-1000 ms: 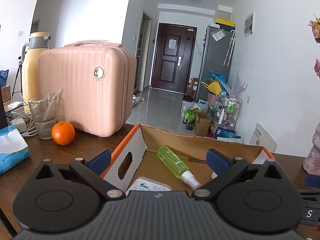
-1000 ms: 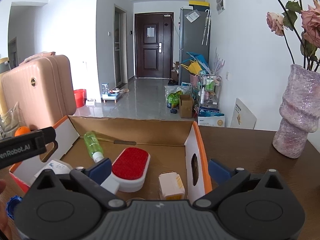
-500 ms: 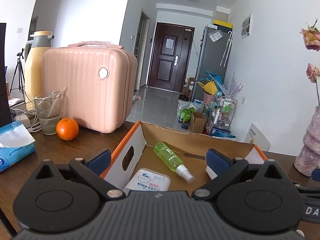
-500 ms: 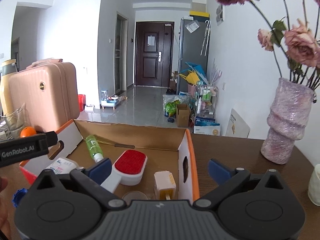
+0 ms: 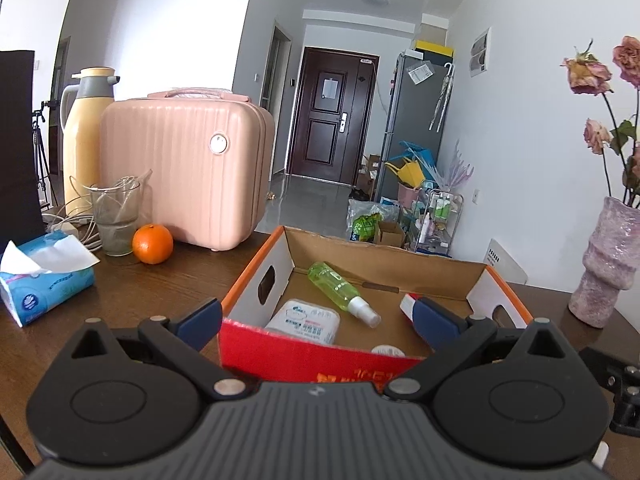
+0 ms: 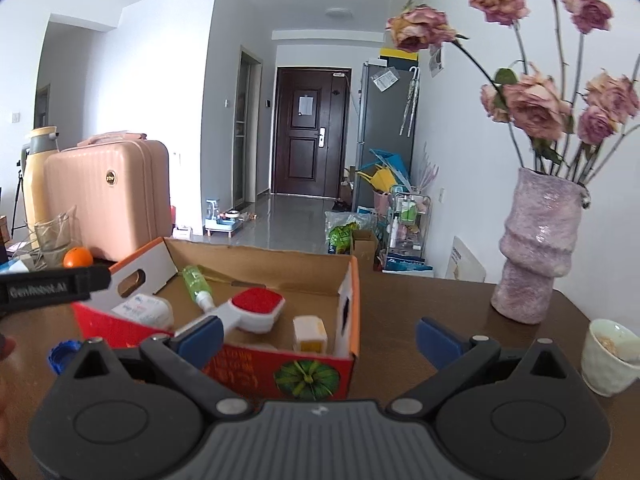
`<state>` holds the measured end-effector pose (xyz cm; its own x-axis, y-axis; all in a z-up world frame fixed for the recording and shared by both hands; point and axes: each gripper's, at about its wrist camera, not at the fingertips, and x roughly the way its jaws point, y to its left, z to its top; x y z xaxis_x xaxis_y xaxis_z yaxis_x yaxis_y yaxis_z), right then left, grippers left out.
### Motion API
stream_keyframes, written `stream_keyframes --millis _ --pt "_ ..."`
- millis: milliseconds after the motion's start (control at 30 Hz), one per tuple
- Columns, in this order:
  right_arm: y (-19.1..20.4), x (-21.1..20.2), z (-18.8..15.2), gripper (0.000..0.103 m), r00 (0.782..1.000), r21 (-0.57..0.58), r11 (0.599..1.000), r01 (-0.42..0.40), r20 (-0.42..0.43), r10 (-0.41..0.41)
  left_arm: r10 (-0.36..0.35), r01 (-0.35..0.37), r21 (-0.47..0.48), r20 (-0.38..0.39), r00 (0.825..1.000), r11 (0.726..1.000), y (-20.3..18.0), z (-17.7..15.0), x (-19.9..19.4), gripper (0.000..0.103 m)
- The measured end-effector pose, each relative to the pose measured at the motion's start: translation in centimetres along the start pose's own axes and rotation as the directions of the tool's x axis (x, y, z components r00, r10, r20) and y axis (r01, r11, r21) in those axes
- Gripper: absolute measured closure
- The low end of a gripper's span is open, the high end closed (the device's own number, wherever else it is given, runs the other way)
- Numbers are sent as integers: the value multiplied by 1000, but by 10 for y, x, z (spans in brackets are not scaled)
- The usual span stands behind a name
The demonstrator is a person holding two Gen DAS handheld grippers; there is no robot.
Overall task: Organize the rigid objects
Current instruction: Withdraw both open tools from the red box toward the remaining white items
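Observation:
An open cardboard box [image 5: 280,354] [image 6: 256,364] with orange edges and a red front sits on the dark wooden table. Inside lie a green spray bottle [image 5: 340,286] [image 6: 196,282], a white wipes pack [image 5: 306,320] [image 6: 140,308], a white brush with a red pad [image 6: 256,306] and a small yellow-white container [image 6: 310,332]. My left gripper [image 5: 318,318] is open in front of the box, holding nothing. My right gripper [image 6: 318,336] is open too, near the box's right front corner, with nothing between its fingers.
A pink suitcase [image 5: 188,168], yellow thermos [image 5: 86,136], glass [image 5: 114,216], orange [image 5: 153,244] and tissue pack [image 5: 44,280] stand on the left. A purple vase with roses [image 6: 538,248] and a white cup [image 6: 610,356] are on the right. A blue bottle cap [image 6: 62,358] lies left of the box.
Both grippers have pulled back and risen away from the box, so its red front wall now shows. Both stay open and empty.

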<state>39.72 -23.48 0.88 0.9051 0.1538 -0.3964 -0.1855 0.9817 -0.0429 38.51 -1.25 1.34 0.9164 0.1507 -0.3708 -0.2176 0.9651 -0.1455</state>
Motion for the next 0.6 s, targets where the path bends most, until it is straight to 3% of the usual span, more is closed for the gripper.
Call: stream_keyframes --millis 367,600 --pt "-13 -34 -44 0 999 -7 1000 31 -13 -31 13 -13 -9 -54 998 1000 13 -26 -31 0" --pt "-20 -41 -74 0 991 -7 998 65 -116 -65 49 -51 -22 -89 995 998 15 -42 -40 0"
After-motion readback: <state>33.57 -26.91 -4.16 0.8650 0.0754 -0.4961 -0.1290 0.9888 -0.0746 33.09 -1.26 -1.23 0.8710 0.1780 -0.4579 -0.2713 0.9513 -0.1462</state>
